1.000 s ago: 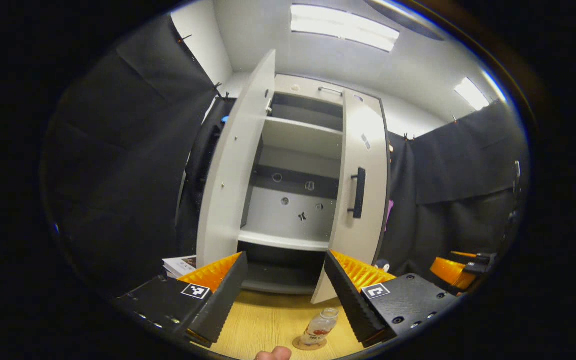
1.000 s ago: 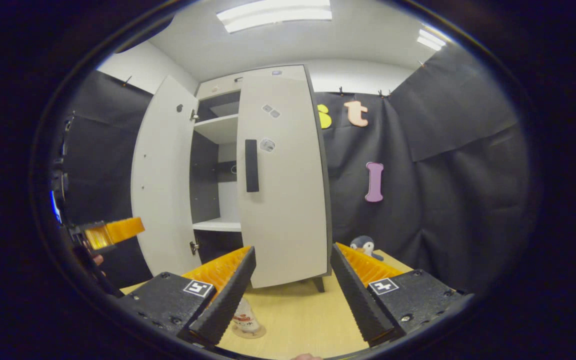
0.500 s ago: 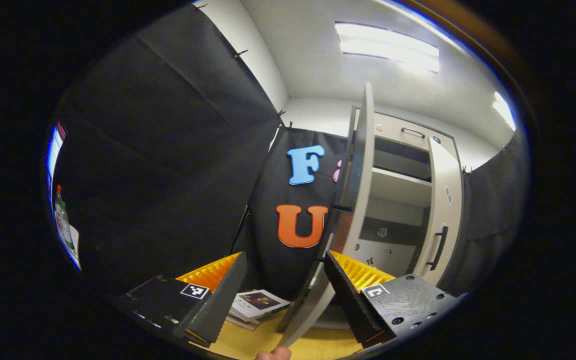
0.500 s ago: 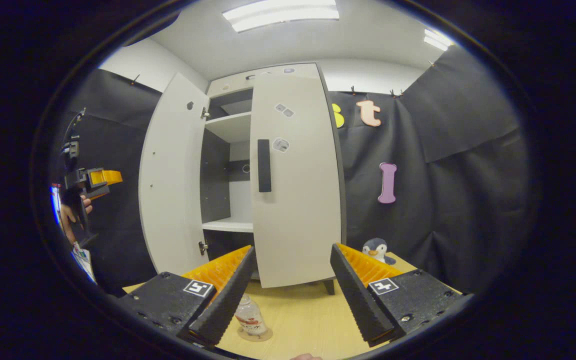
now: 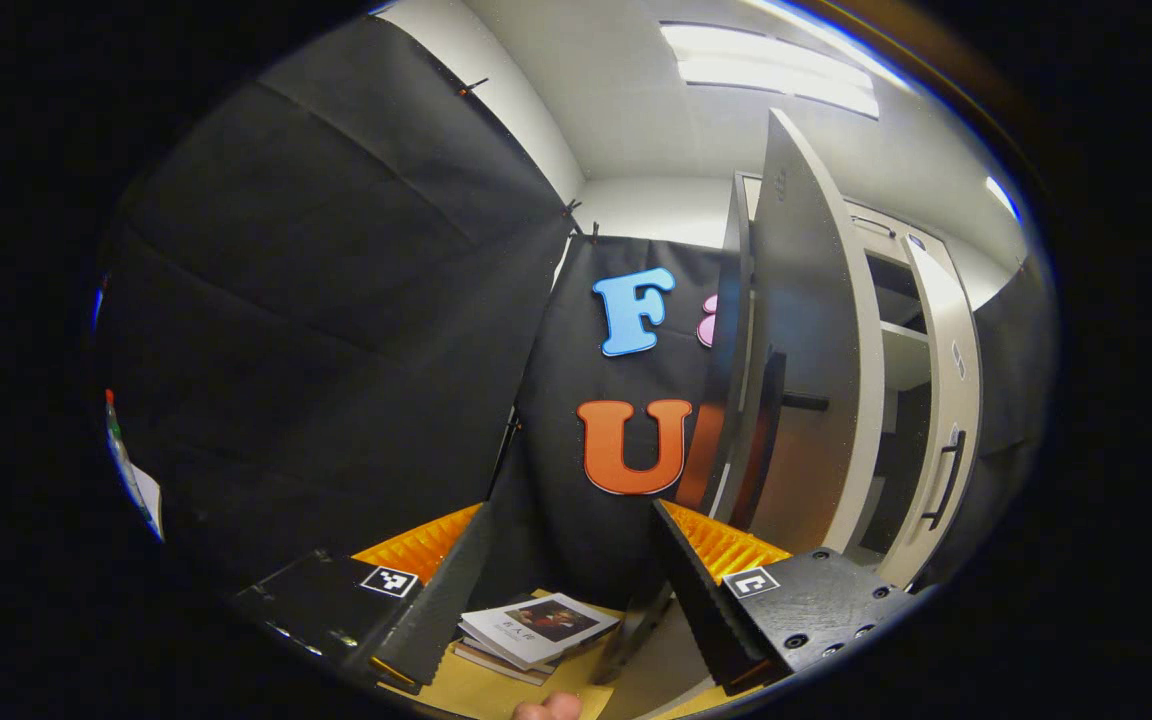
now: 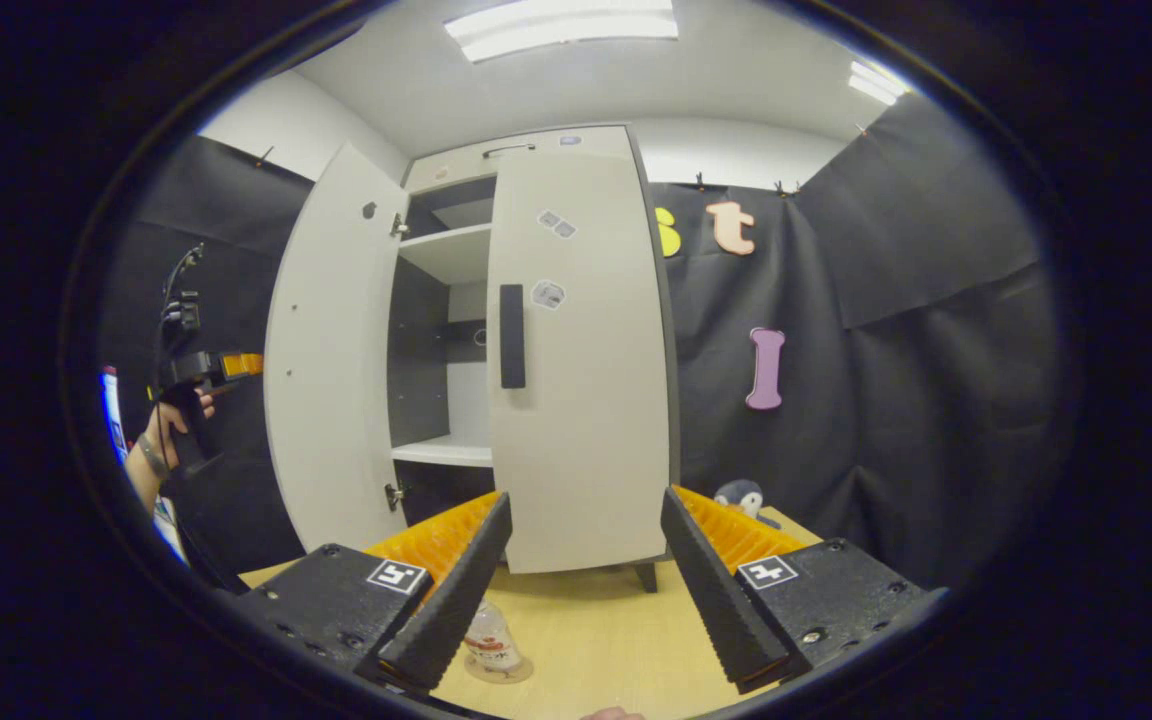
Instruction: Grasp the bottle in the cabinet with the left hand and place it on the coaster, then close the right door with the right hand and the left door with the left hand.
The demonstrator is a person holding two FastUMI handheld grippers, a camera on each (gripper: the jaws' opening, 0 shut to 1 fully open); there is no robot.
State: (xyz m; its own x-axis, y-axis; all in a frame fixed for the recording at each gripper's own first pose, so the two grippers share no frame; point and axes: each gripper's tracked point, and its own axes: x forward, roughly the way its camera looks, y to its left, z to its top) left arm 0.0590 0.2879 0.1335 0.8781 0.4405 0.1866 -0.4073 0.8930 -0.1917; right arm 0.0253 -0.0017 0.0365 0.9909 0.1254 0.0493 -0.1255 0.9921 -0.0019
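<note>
The clear bottle stands upright on the round coaster on the wooden table, just beyond my right gripper's left finger. My right gripper is open and holds nothing; it faces the cabinet. The right door with its black handle looks shut or nearly so. The left door stands wide open. My left gripper is open and empty, out beyond the left door's outer face. From the right gripper view that left gripper shows far left, held by a hand.
A stack of books lies on the table below the left gripper. A penguin toy sits at the cabinet's right side. White shelves show inside the cabinet. Black cloth walls close in on both sides.
The left gripper has swung left, from facing the cabinet's inside to the outer side of the open left door. The right gripper has hardly moved. Both doors stand as before.
</note>
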